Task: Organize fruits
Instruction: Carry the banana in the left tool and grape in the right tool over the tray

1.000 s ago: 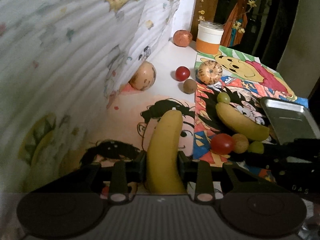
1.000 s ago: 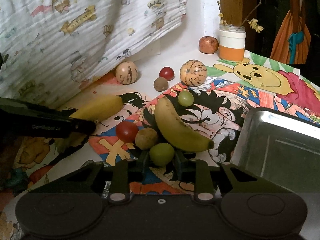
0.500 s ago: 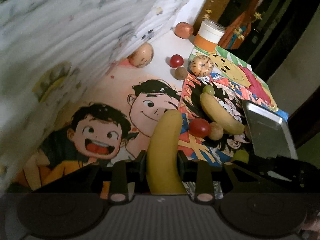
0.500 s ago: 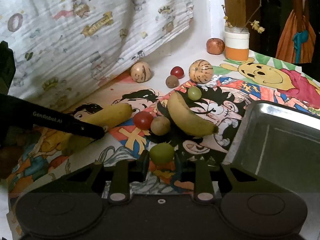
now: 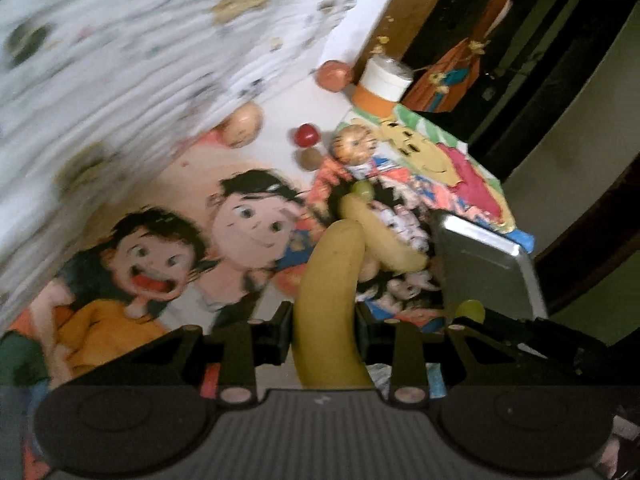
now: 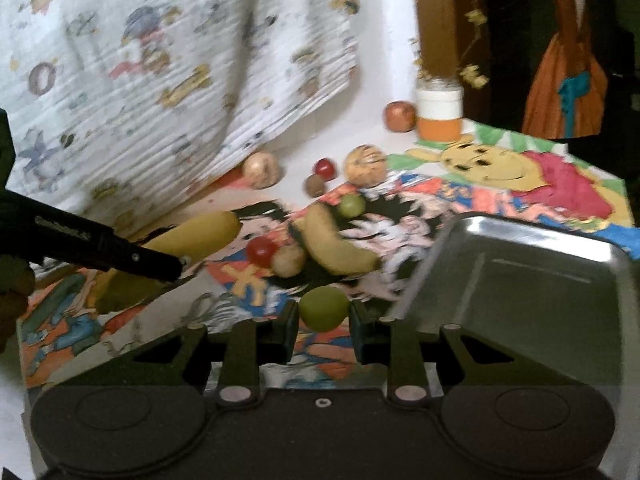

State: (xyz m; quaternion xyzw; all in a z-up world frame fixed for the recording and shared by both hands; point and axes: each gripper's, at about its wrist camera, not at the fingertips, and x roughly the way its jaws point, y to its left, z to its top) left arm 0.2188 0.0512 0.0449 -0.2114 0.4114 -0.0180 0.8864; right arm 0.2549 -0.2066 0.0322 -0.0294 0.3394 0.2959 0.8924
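Grippers over cartoon-print tablecloth, dim room.

No readable text, labels or numbers anywhere.

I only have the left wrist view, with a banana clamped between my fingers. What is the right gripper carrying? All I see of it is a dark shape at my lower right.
Observer: The right gripper is shut on a round green fruit, clear in its own view.
Operator: Is anything in the metal tray yet?
Observer: The right view looks into the metal tray; the part it shows holds no fruit.
Operator: My banana blocks the pile. What lies behind it?
Observer: A red fruit and a tan round fruit sit against the second banana on the cartoon mat.
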